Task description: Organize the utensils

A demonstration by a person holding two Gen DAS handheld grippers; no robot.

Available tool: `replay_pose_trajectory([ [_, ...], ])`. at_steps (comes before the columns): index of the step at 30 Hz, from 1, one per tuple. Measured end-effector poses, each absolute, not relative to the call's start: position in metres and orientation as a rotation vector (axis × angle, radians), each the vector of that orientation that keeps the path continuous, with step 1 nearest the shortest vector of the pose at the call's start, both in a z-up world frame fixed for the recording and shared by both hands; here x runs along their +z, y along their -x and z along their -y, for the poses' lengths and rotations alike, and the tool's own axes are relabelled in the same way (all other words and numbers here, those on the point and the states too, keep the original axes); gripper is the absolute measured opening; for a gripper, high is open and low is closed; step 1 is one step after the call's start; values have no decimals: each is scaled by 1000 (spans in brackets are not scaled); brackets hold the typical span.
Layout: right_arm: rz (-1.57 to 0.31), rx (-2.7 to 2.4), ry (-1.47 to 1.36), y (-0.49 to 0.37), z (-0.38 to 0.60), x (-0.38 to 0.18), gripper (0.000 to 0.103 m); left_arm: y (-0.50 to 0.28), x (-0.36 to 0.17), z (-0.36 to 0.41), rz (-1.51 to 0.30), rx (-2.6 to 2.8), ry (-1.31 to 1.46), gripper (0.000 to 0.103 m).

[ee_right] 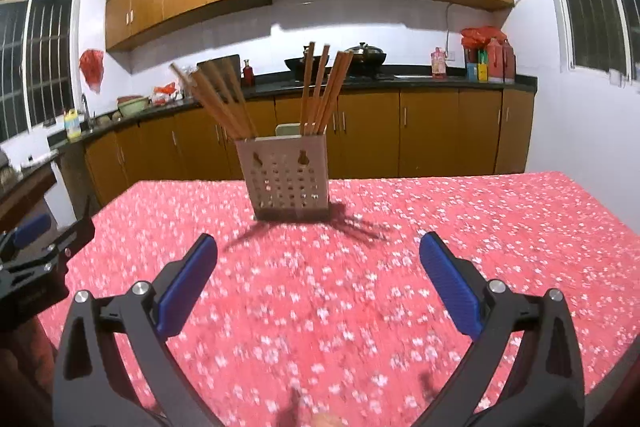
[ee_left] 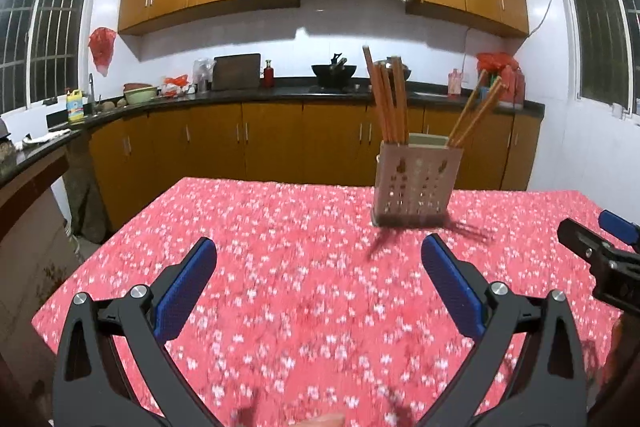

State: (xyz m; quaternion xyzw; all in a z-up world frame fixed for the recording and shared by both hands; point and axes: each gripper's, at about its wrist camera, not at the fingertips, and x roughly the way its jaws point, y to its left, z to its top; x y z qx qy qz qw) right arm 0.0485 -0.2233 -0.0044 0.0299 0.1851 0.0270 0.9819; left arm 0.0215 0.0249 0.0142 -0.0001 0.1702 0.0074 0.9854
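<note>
A pale perforated utensil holder [ee_left: 416, 183] [ee_right: 286, 177] stands on the red flowered tablecloth [ee_left: 300, 287] [ee_right: 340, 287], toward the far side. Several wooden chopsticks [ee_left: 388, 99] [ee_right: 320, 91] stick up out of it in two bunches, one upright and one leaning outward. My left gripper [ee_left: 318, 247] hangs over the cloth short of the holder, its blue pads [ee_left: 186, 291] wide apart with nothing between them. My right gripper [ee_right: 318, 243] is likewise open and empty, with the holder just ahead and slightly left. Each gripper shows at the edge of the other's view.
Behind the table runs a dark kitchen counter [ee_left: 280, 93] with wooden cabinets, a wok [ee_left: 334, 71], bottles, a cutting board and a sink tap. Barred windows sit on both side walls. The table's far edge lies just beyond the holder.
</note>
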Motion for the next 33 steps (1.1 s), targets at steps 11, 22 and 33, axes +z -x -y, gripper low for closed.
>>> replay_pose_trajectory([
  [11, -379, 38, -9, -24, 220, -21, 99, -3, -2, -23, -376, 20, 1, 101],
  [22, -372, 22, -36, -23, 223, -22, 99, 3, -4, -21, -355, 27, -4, 101],
  [33, -374, 19, -50, -21, 225, -22, 99, 2, -3, -19, -354, 22, 2, 101],
])
